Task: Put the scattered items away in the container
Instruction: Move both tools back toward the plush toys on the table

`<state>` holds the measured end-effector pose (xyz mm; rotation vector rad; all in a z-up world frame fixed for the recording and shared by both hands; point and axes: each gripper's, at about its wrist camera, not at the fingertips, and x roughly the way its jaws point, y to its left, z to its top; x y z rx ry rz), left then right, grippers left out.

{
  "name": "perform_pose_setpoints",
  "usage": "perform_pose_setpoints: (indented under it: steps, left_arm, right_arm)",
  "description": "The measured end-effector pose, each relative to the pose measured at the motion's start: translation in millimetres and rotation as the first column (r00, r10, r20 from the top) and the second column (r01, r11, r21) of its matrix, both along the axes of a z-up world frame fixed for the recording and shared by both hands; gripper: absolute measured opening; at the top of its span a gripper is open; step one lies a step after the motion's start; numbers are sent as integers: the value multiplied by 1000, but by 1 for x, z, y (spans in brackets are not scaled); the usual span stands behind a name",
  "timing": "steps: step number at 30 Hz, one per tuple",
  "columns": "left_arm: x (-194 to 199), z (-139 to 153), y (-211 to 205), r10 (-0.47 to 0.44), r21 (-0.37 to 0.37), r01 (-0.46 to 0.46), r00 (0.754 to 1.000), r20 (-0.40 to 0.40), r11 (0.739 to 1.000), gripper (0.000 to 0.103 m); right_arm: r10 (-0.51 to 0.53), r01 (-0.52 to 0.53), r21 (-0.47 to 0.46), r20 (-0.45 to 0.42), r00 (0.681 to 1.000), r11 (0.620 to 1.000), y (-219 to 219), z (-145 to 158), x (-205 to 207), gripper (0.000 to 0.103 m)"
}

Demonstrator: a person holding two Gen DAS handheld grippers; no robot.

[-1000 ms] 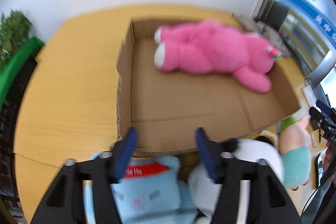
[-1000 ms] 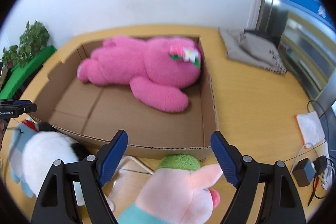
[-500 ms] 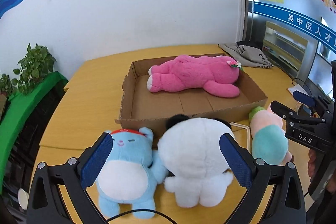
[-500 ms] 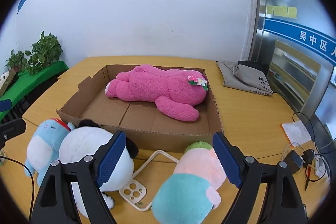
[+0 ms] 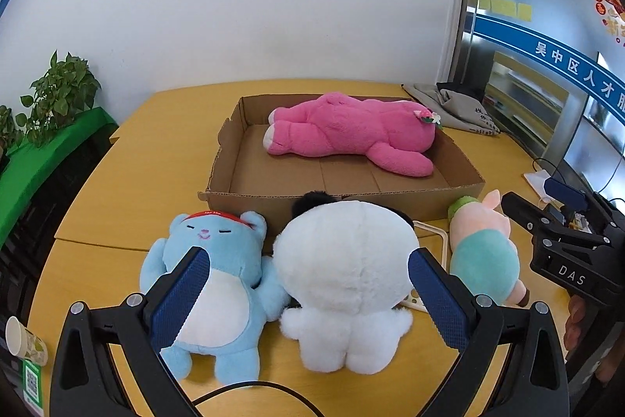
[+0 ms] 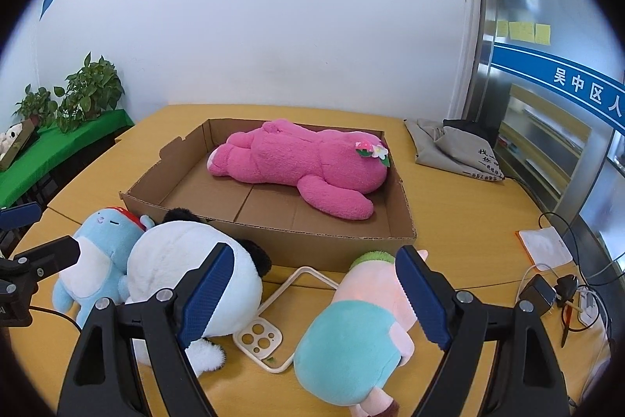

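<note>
A shallow cardboard box lies on the wooden table with a pink plush bear inside. In front of the box lie a blue plush bear, a white panda plush, a cream phone case and a pink-and-teal pig plush. My left gripper is open and empty above the panda. My right gripper is open and empty above the phone case and pig; it also shows in the left wrist view.
A grey cloth bag lies at the table's far right. A charger and cables and a white cloth sit at the right edge. A paper cup stands at the near left. Plants stand on a green shelf at left.
Both grippers have pulled back and up from the box's front wall, and both have opened wider. The plush toys in front of the box now show in full.
</note>
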<state>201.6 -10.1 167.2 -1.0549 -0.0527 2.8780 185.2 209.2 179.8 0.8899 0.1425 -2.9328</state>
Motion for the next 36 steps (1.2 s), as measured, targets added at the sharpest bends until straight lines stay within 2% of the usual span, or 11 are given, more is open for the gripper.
perform_pose_setpoints:
  steps: [36]
  left_arm:
    - [-4,-17,5,-27,41,25,999,29,999,103]
  right_arm:
    - [-25,25,1,41,999,1000,6,-14,2,85]
